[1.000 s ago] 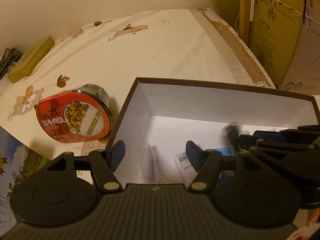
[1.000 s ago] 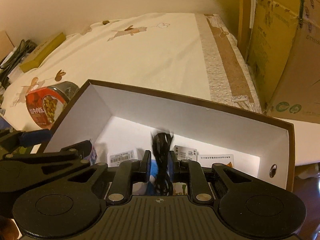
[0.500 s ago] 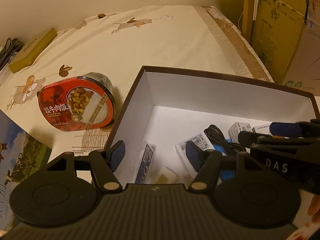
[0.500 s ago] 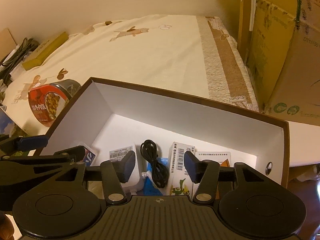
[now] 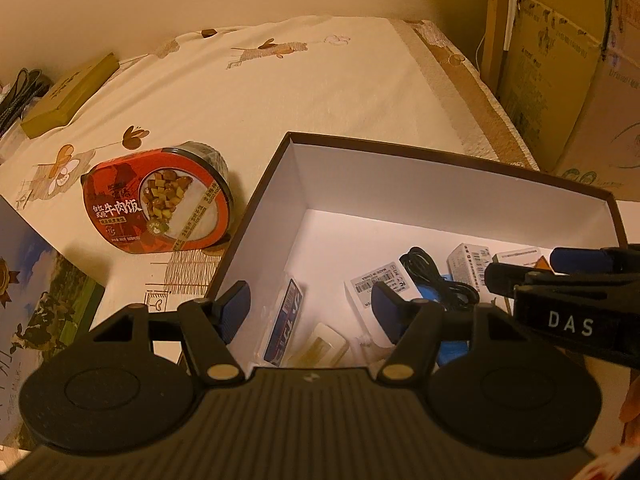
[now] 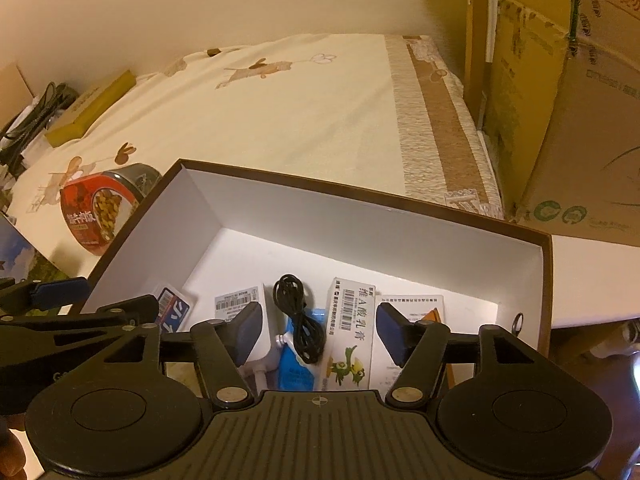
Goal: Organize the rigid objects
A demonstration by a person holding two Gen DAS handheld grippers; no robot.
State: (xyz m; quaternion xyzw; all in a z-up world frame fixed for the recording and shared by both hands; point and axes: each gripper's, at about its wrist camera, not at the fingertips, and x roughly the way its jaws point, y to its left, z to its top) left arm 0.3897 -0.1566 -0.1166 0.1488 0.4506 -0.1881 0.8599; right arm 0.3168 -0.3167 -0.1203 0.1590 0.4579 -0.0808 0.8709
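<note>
Now the right gripper (image 6: 316, 330) is opening above the black cable (image 6: 298, 326) lying in the box (image 6: 360, 208); the left gripper (image 5: 310, 310) is hovering half-open, empty. Next, probably, comes fetching the red food bowl (image 5: 158, 202).

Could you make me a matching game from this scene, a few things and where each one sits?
Things:
1. black cable
2. red food bowl
3. flat olive box
4. cardboard carton

Places:
A. far left on the cloth
B. coiled inside the open box
C. standing at the right, beyond the bed edge
D. on the cloth just left of the open box

Pairs: 1-B, 2-D, 3-A, 4-C
</note>
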